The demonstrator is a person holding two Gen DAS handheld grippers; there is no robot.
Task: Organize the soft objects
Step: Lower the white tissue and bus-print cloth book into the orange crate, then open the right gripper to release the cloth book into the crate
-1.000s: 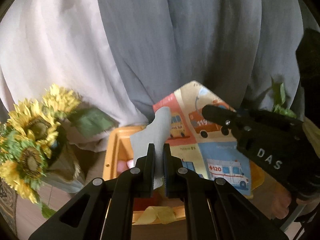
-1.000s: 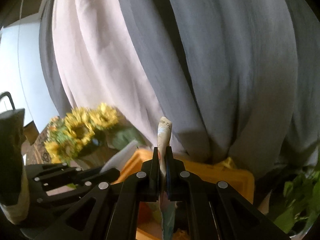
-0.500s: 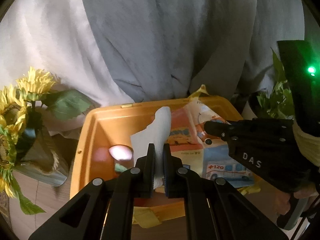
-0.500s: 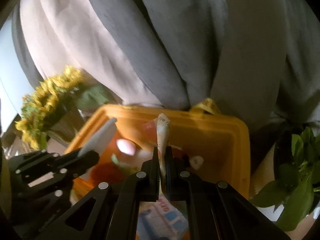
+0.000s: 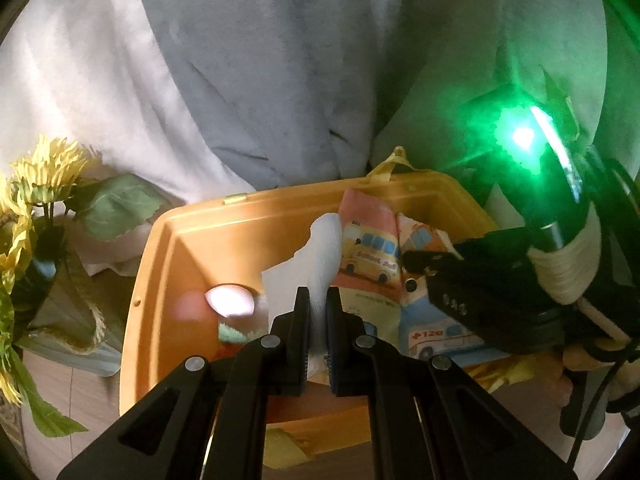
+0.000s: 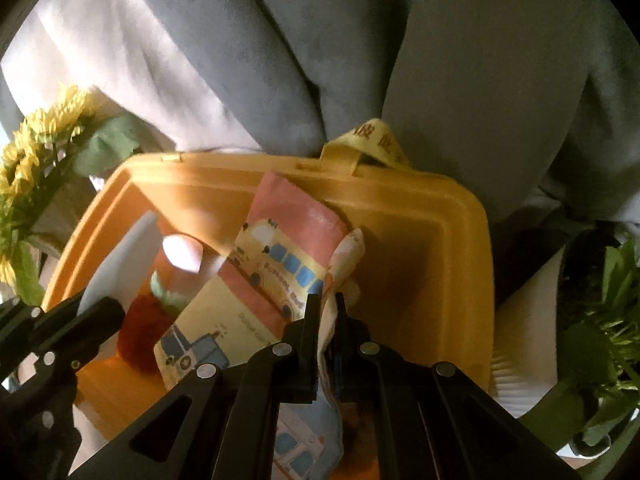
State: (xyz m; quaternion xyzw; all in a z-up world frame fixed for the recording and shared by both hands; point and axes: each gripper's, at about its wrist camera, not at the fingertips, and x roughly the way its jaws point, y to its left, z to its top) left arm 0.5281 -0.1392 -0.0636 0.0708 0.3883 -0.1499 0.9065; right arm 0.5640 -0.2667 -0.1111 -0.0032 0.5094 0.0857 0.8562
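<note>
Against the earlier frames, a far larger share of both views is now filled by the orange bin (image 5: 168,248) (image 6: 452,240), and the cloth book (image 5: 372,248) (image 6: 276,248), which was seen held up in front of the grey curtain (image 5: 280,80) (image 6: 440,60), is now seen lowered into the bin, with its pink school-bus page laid against the far wall. The sunflowers (image 5: 24,216) (image 6: 36,148) are now pushed to the left edge of each view. Both grippers are angled downward over the bin's open top, side by side, the left gripper (image 5: 318,320) (image 6: 60,332) on the book's left and the right gripper (image 5: 416,258) (image 6: 323,320) on its right. In the left wrist view, the right gripper's body is seen reaching in from the right, with a green light glowing on the unit behind it. The left fingers (image 5: 300,312) are drawn narrow and clamped on the book's white edge, which stands up between them. The right fingers (image 6: 310,320) are likewise closed to a narrow gap, pinching a folded fabric edge of the same book. Beneath and left of the book, inside the bin, a red plush strawberry (image 6: 140,324) with a green leaf is seen, and beside it a small pale oval object (image 5: 230,300) (image 6: 182,252), blurred. A yellow strap (image 5: 394,164) (image 6: 372,140) is looped at the bin's far rim.
</note>
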